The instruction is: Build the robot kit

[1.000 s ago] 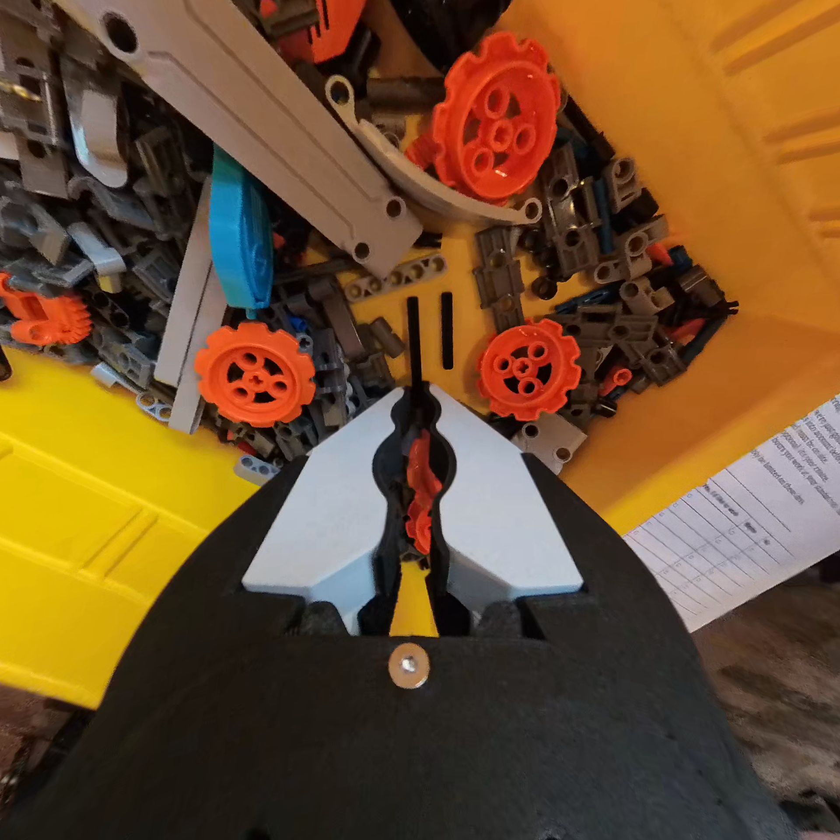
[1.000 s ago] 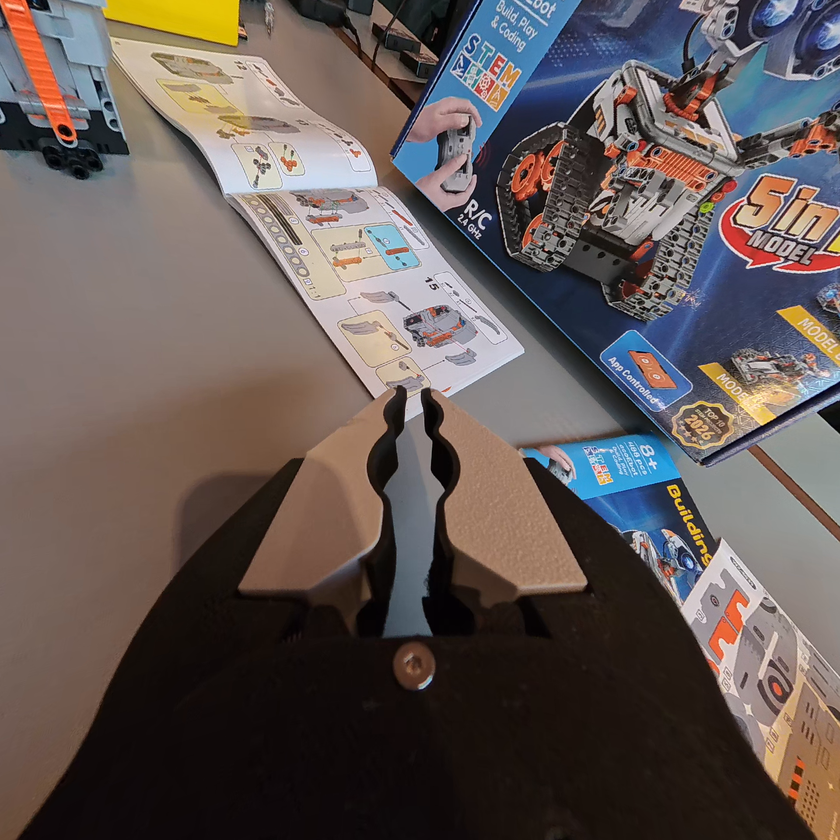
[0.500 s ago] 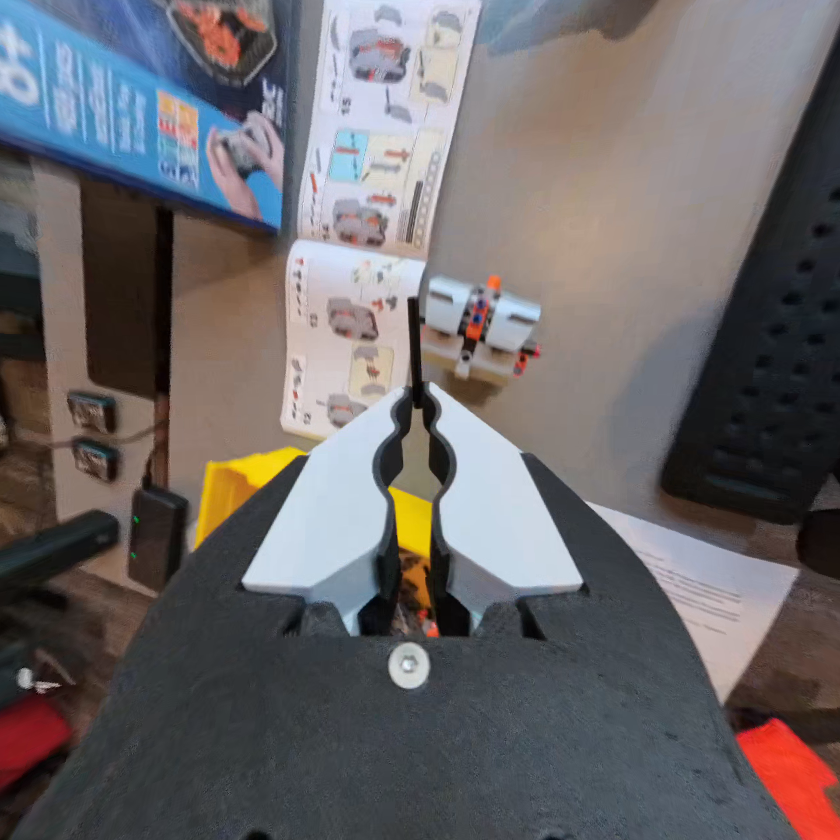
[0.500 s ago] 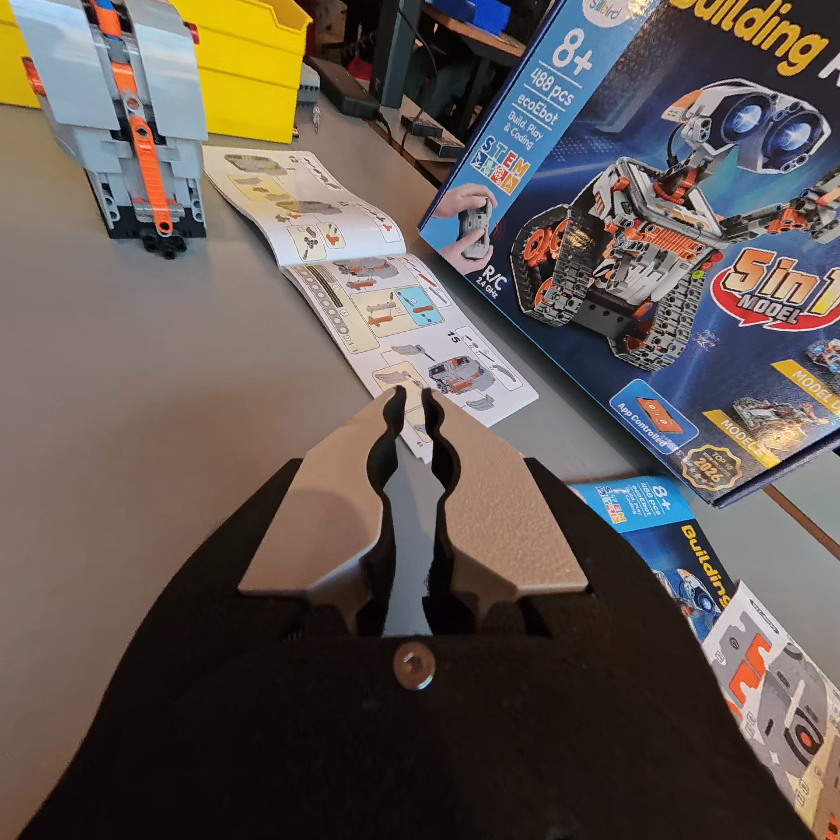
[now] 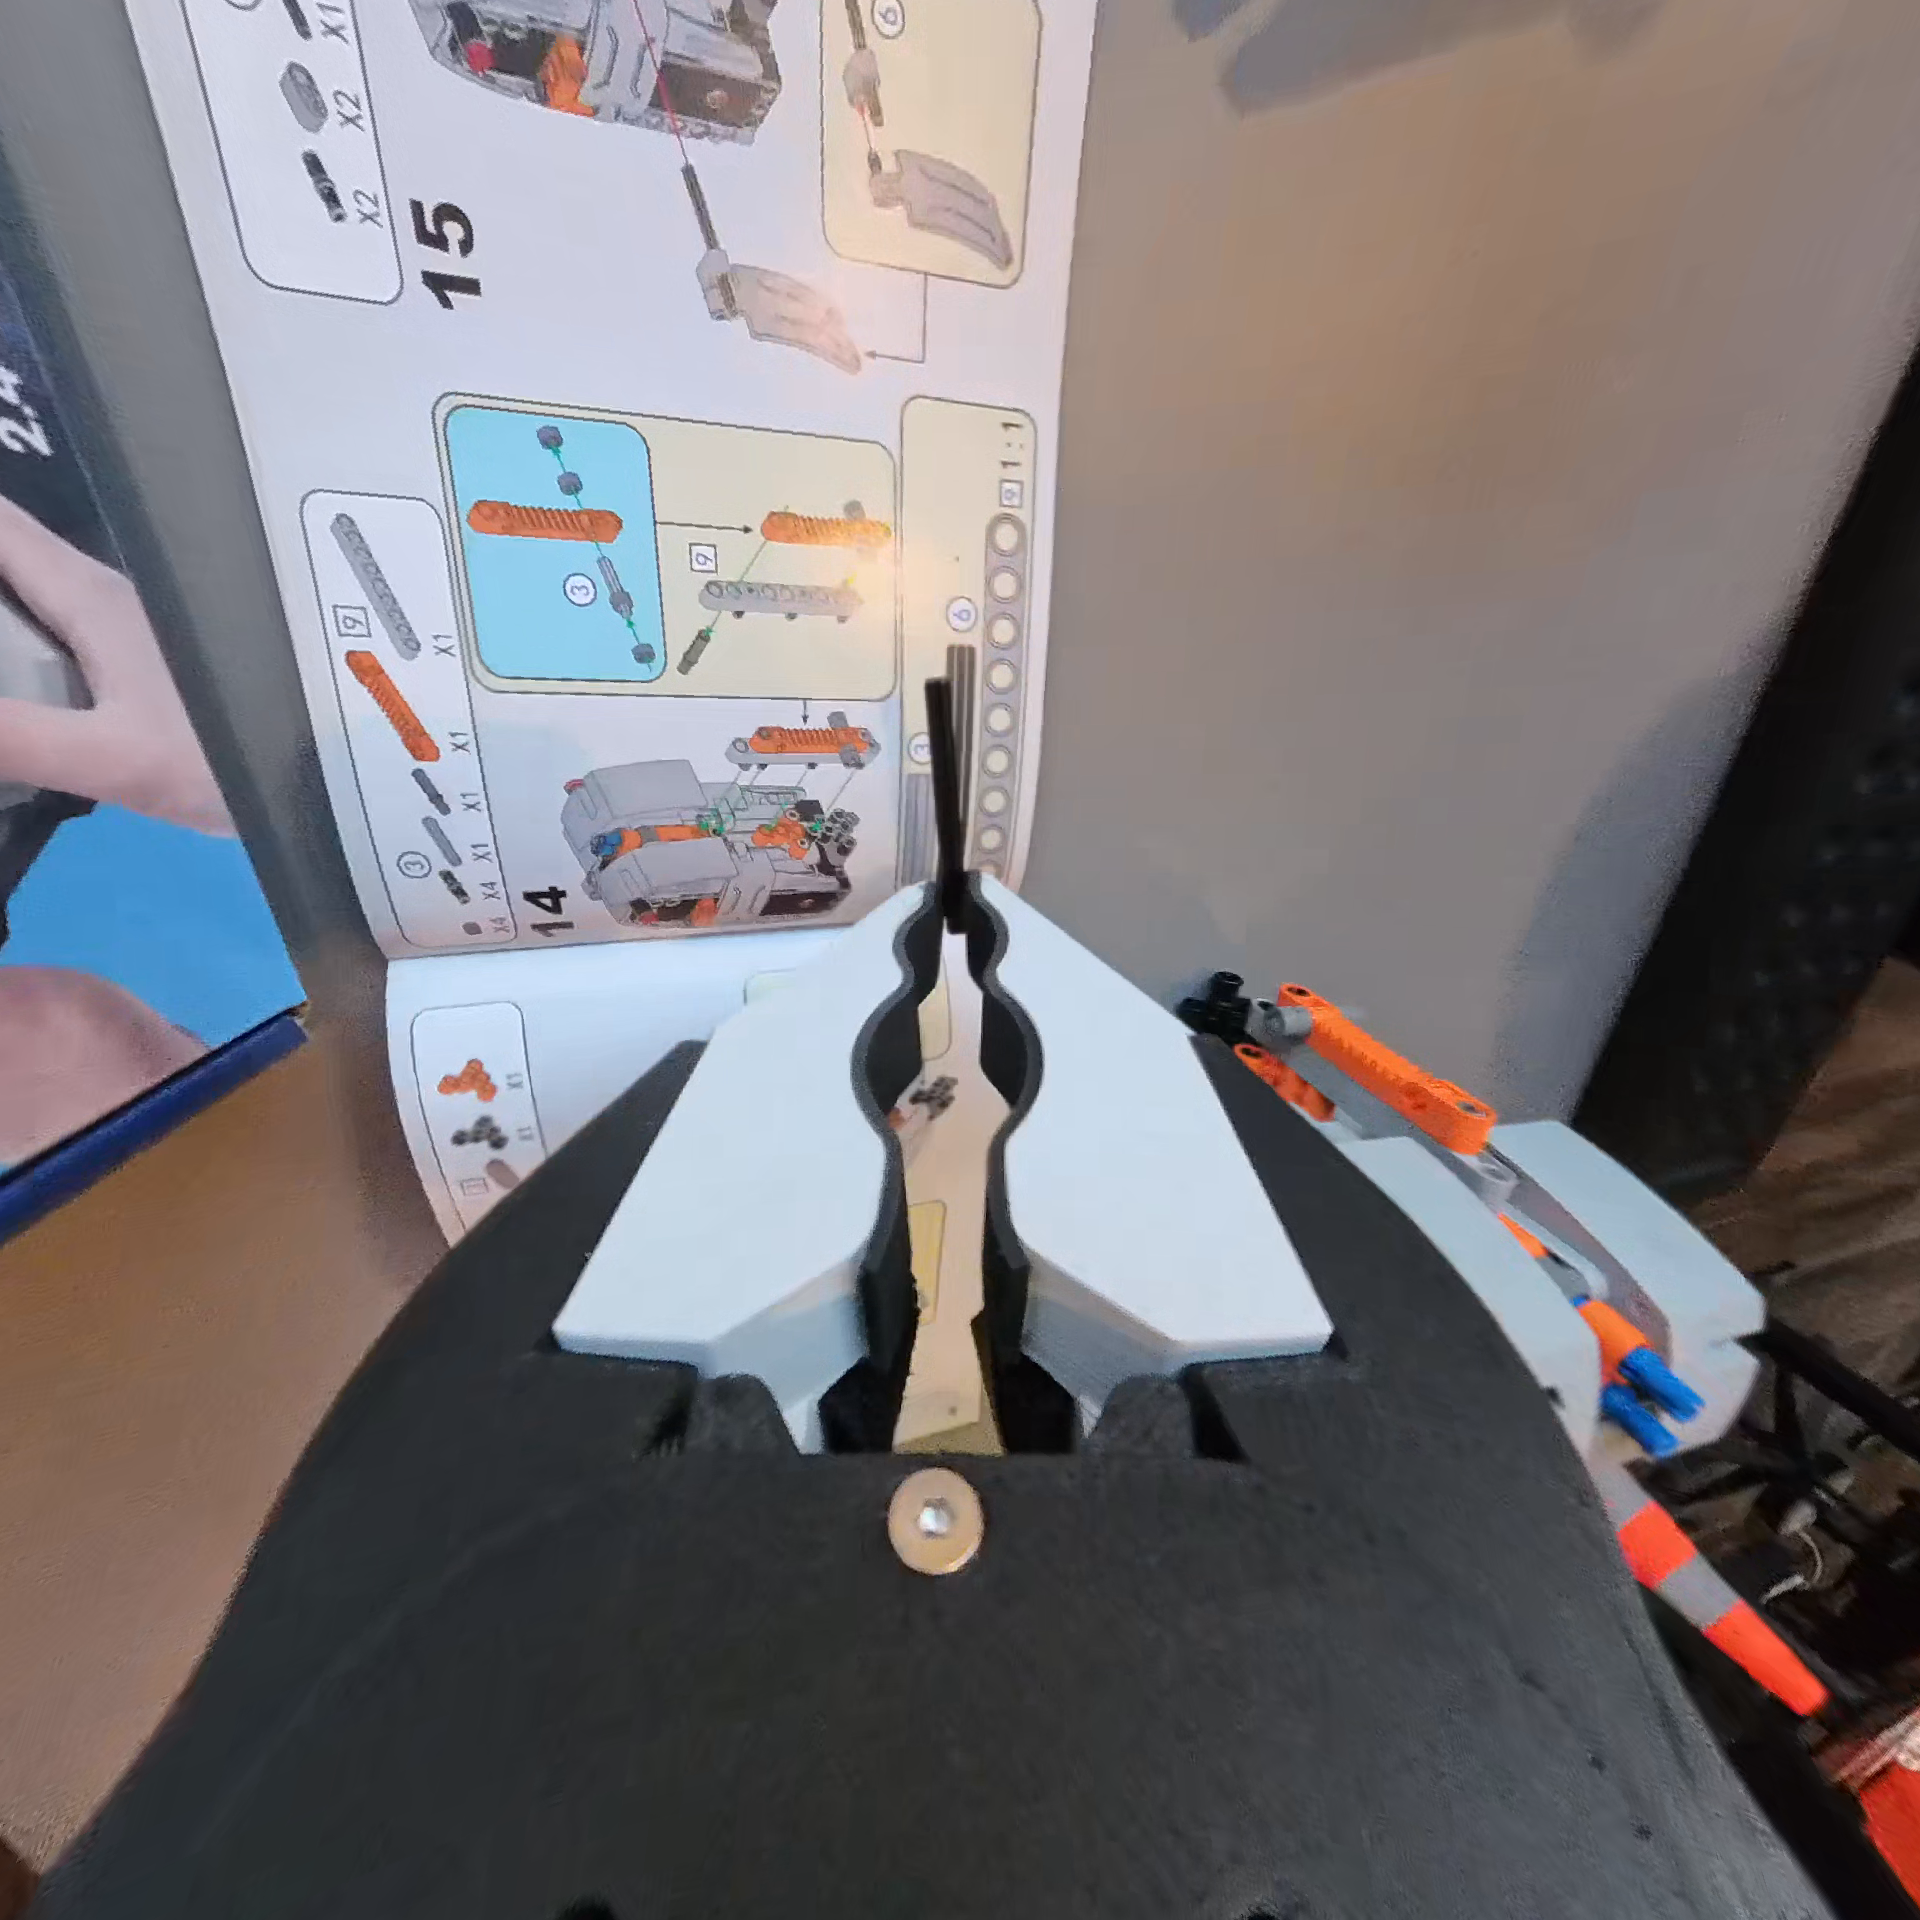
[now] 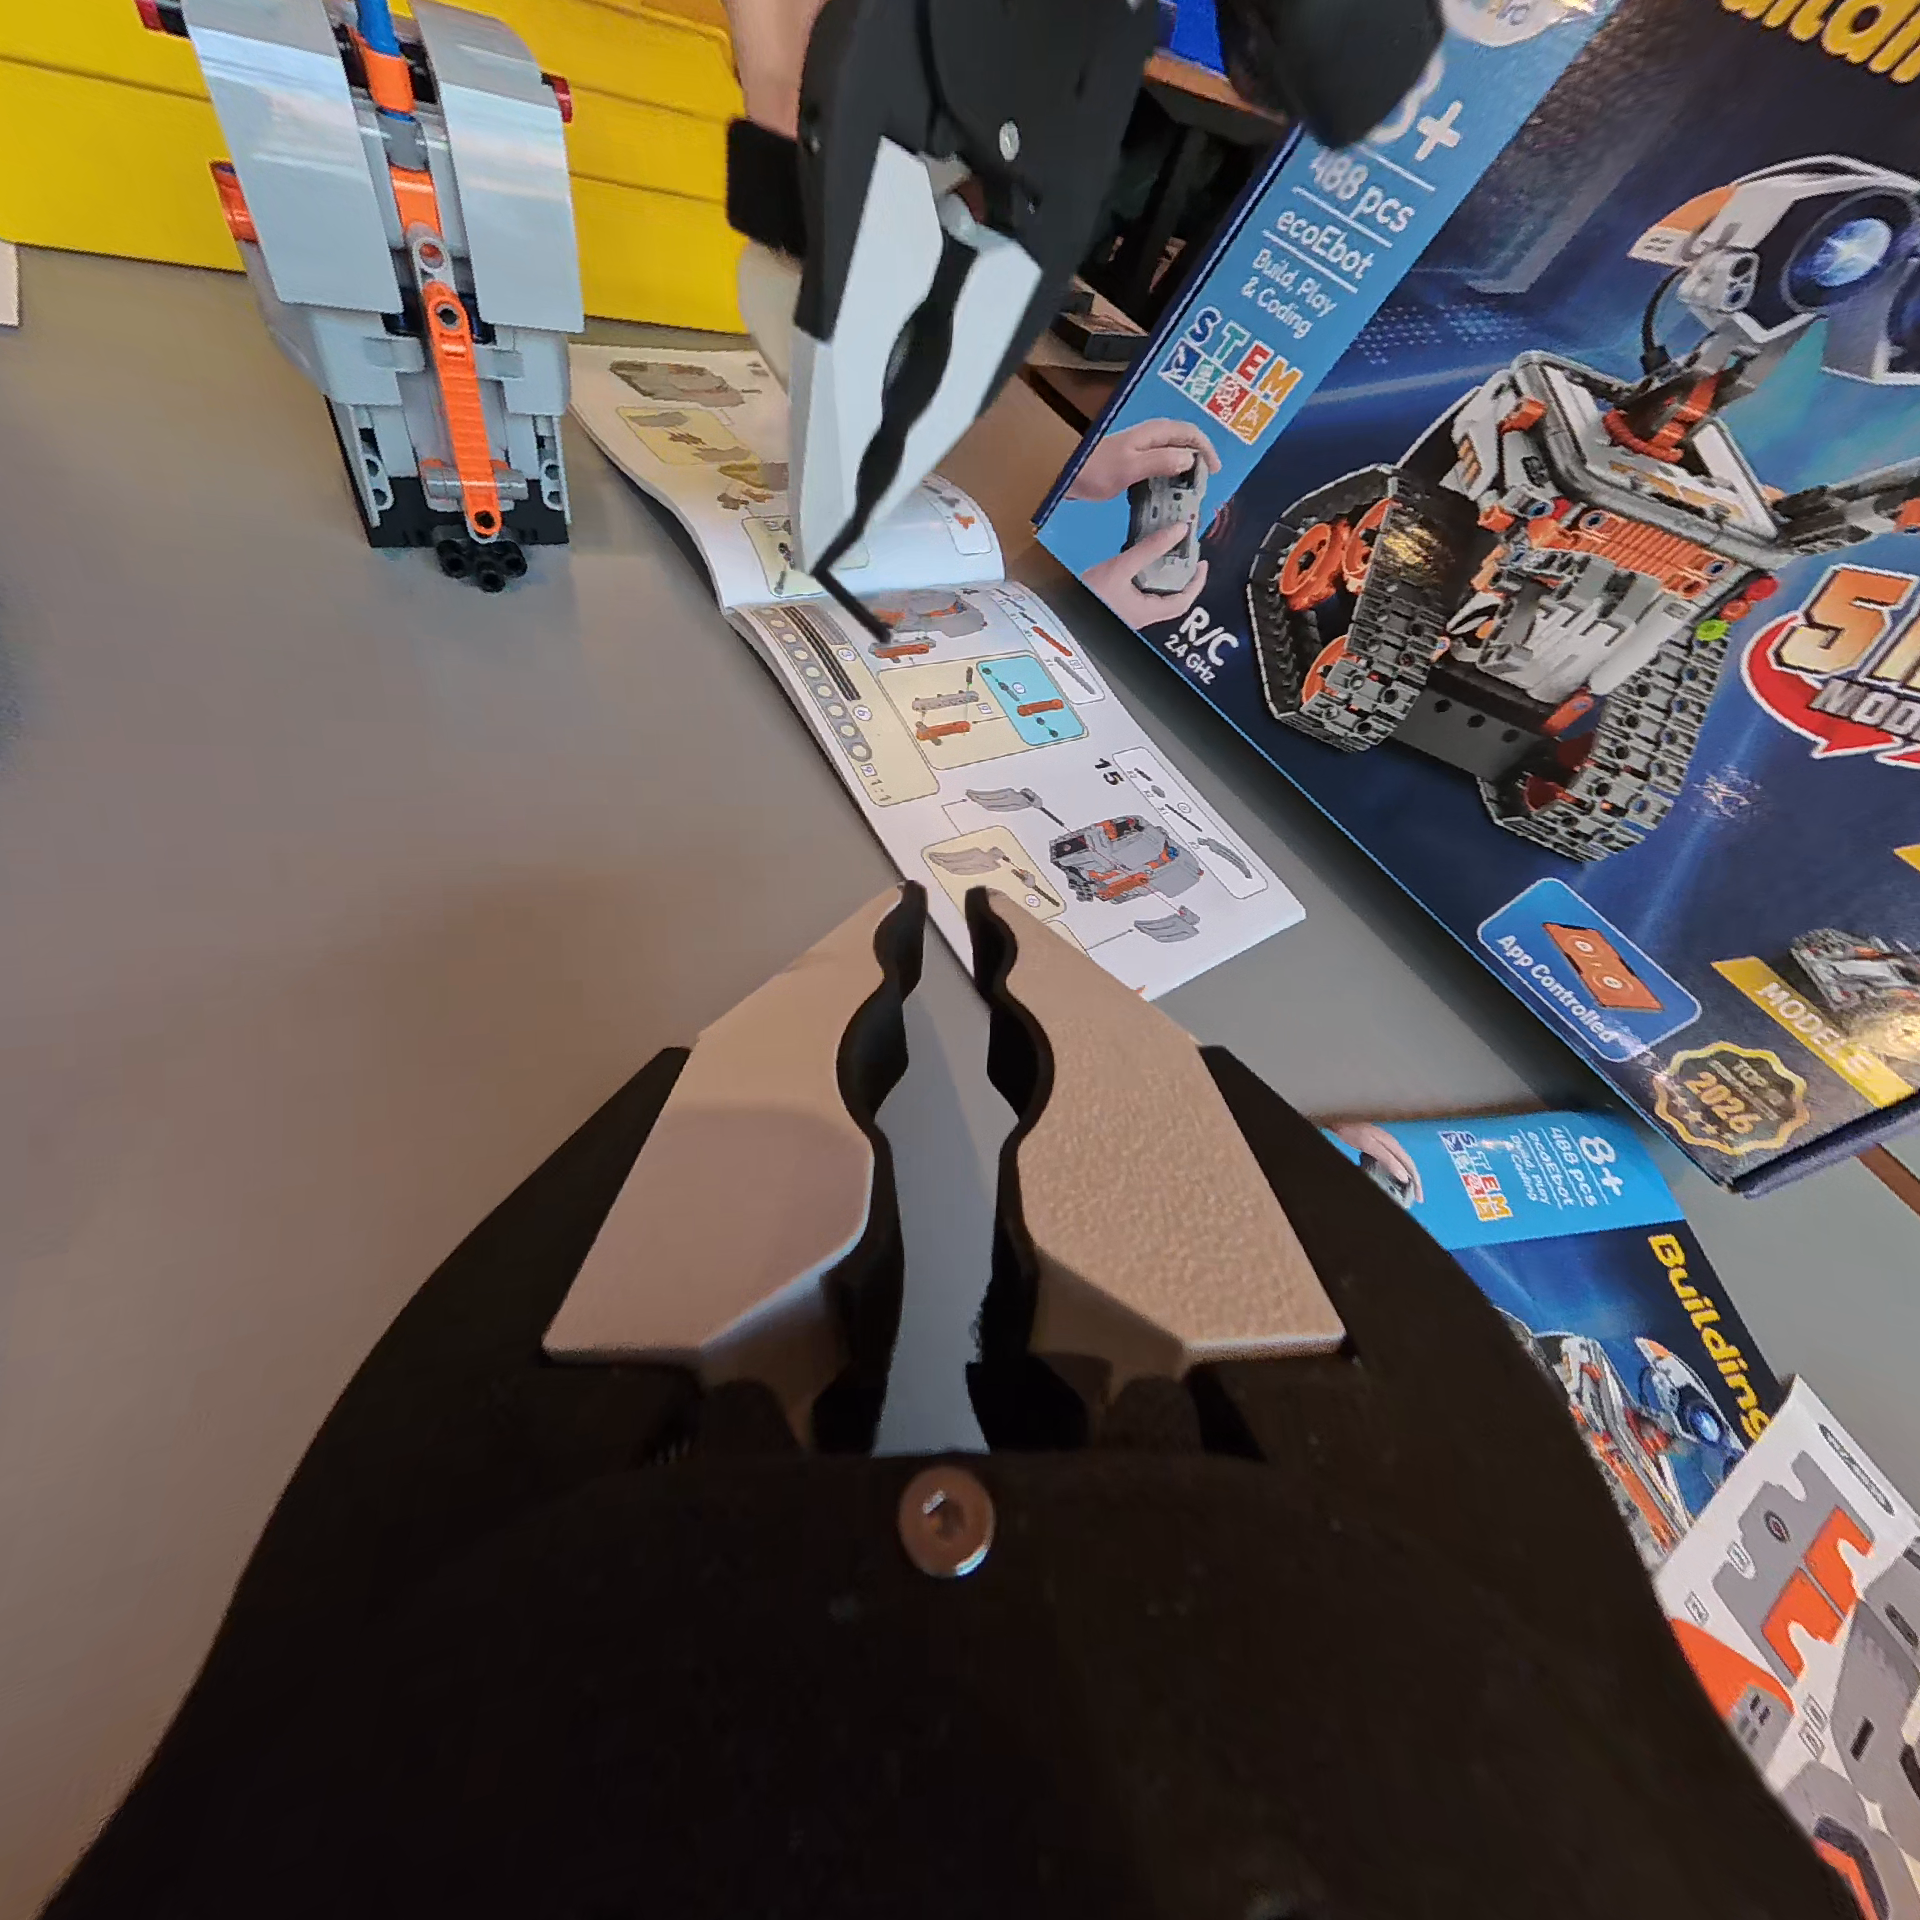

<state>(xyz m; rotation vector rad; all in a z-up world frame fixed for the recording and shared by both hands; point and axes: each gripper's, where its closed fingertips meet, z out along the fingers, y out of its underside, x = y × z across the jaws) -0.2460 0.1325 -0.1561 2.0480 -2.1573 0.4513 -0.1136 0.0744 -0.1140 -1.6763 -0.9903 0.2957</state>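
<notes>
Left wrist view: the left tongs pinch one thin black plastic axle rod at their very tips, the rod sticking straight out ahead. It hangs over the open white instruction booklet, above the printed scale strip on the page's right edge. One grey, orange and black brick-built model lies just right of the booklet, partly hidden behind the tongs; blue pins show at its near end. A corner of one blue cardboard kit box sits left of the booklet, all on the grey counter. A second ago these tongs were down in a yellow bin of loose parts, gripping the rod; half a second ago they were well back from the booklet, which now fills the view.

Right wrist view: the right tongs are slightly parted and hold nothing, hovering above the counter near the booklet's near corner. This view alone shows the left tongs from outside, coming down onto the booklet with the rod tip at the page, plus the model standing upright left of the booklet, yellow plastic bins behind it, the box's whole front, and two more printed booklets nearest the camera. The left tongs were absent here earlier.
</notes>
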